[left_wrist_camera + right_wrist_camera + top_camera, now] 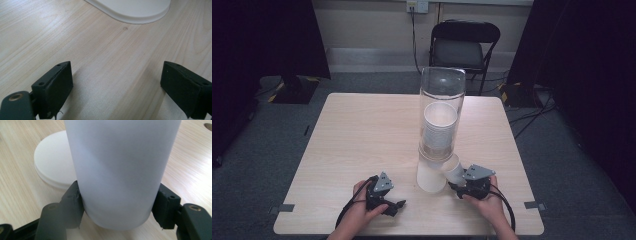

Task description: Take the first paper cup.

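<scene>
while your right gripper clamps a white paper cup beside the clear tube's base, stacked cups fill that tube; your left gripper rests spread wide, holding nothing, on the table.

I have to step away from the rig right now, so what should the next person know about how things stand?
Right gripper: shut on a white paper cup, held tilted beside the dispenser's base.
Left gripper: open, holding nothing, low over the wooden table left of the base.
Clear tube dispenser stands mid-table, with a stack of cups inside.
Done: one cup is out and gripped.
Left: probably set it down on the table; the spot is your call.
</scene>
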A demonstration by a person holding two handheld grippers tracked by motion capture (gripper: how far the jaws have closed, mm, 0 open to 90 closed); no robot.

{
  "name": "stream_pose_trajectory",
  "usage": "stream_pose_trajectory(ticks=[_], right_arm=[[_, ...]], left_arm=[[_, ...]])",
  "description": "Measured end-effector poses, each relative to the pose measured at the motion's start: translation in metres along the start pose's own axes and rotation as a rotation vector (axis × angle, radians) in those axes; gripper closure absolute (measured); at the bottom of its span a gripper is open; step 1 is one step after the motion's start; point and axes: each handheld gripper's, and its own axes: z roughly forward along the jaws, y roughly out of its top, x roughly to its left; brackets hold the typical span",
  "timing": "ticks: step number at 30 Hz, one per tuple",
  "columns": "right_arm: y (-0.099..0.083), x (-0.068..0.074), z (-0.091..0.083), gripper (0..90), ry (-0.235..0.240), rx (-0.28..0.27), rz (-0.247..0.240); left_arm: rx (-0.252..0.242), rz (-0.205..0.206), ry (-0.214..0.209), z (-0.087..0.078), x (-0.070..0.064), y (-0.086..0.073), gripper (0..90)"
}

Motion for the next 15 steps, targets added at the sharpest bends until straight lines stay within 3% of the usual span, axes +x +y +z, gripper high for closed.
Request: stream_pose_trajectory(ticks=[10,15], right_arm=[[-0.005,0.002,-0.017,35.2,-0.007,-0.017,-0.015],[-0.005,0.016,-0.016,35.1,0.04,-0.01,-0.047]], left_arm=[[0.006,0.001,0.001,0.0,0.0,0.0,10.3],[0.001,0.002,-0.001,-0.001,-0.001,-0.001,10.4]])
